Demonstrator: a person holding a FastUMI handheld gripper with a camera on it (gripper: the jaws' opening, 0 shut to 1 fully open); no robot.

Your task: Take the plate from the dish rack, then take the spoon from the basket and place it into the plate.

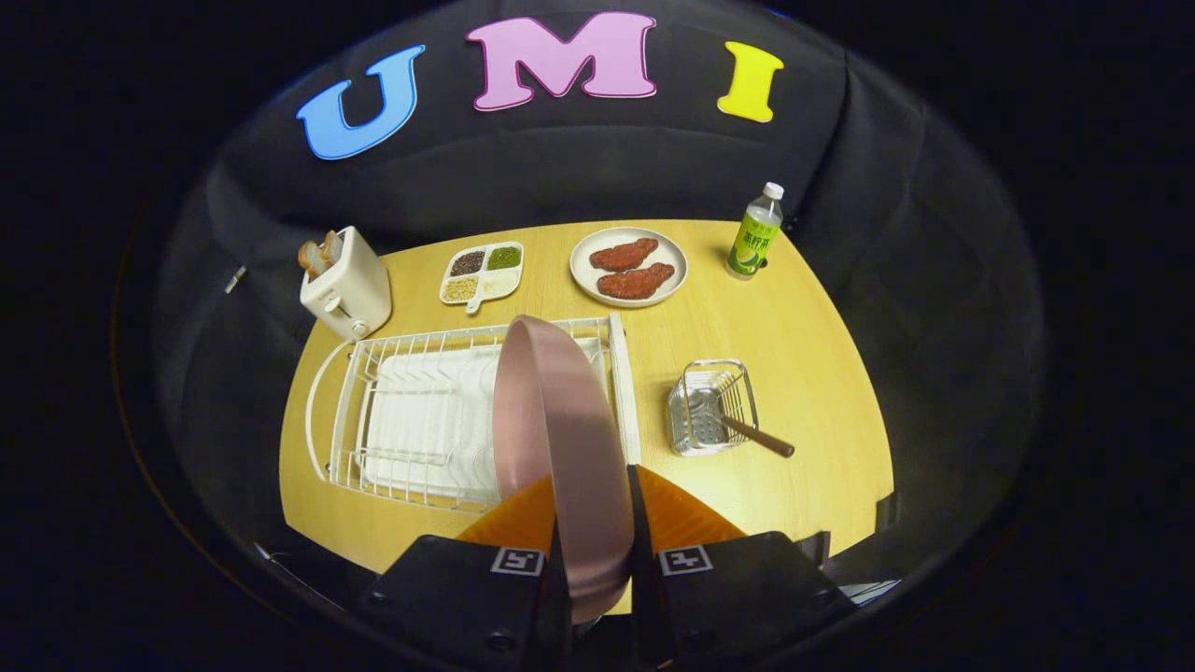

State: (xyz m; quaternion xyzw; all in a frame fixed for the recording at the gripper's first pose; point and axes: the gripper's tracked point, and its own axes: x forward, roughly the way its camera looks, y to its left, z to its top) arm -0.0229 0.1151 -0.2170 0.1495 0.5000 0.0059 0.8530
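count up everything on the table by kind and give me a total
plates: 2, the pink plate gripped on edge between the gripper fingers, and the white plate with meat
divided snack tray: 1
toaster: 1
dish rack: 1
wire basket: 1
spoon: 1
bottle: 1
total: 8

Plate (560,439) between fingers (509,523), over dish rack (411,420) (basket (711,408) rightward).
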